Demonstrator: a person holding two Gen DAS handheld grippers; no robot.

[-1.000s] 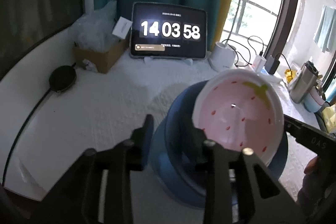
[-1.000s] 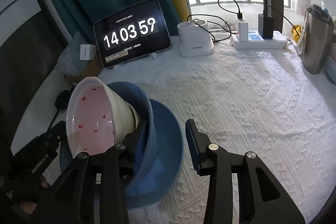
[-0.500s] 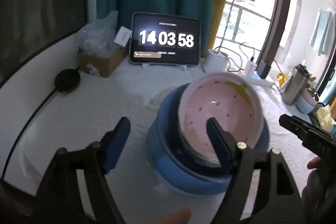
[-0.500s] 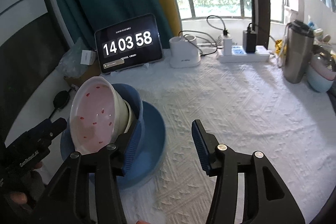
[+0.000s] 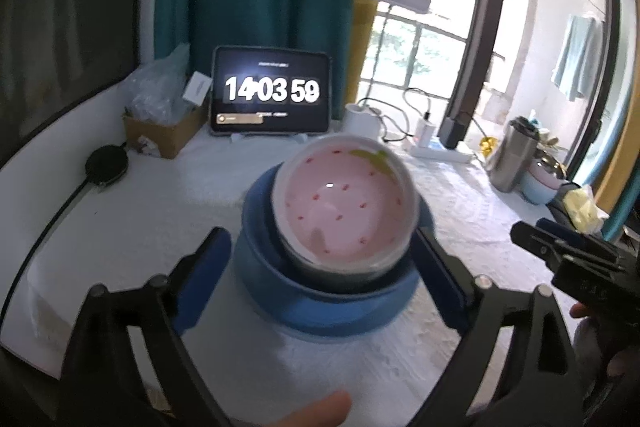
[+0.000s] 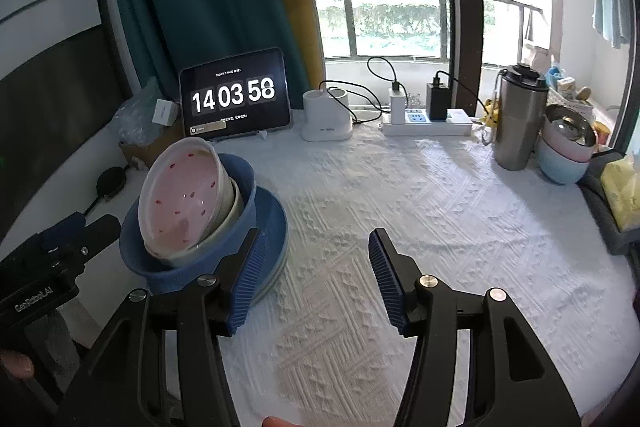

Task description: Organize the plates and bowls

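Because the pink bowl (image 6: 182, 201) sits tilted in the stack, leaning toward the left edge of the bench (image 6: 440, 219) in the right wrist view, treat it as the main hazard. A knock from either claw could tip it further or slide it out, and the rims below could chip.

Stack contents, bottom to top:
- Blue plate (image 6: 276, 227), resting on the white cloth near the left edge of the bench.
- Blue bowl (image 6: 244, 187), standing on the plate.
- A pale bowl inside the blue bowl; only its rim shows.
- Pink bowl (image 5: 346, 205), uppermost, holding nothing.

A second group of bowls (image 6: 564, 151) stands at the far right corner beside the steel flask (image 6: 516, 119). Something metallic lies in the top one; you cannot tell what.

Claw state:
- Left claw (image 5: 320, 275): jaws wide, one either side of the stack, gripping nothing.
- Right claw (image 6: 316, 279): jaws wide, holding nothing. Its left pad (image 6: 248, 279) appears just beside the plate rim.

Closing the left claw now would likely squeeze the blue bowl wall and jolt the tilted bowl. Level that bowl first, judging by its lean.
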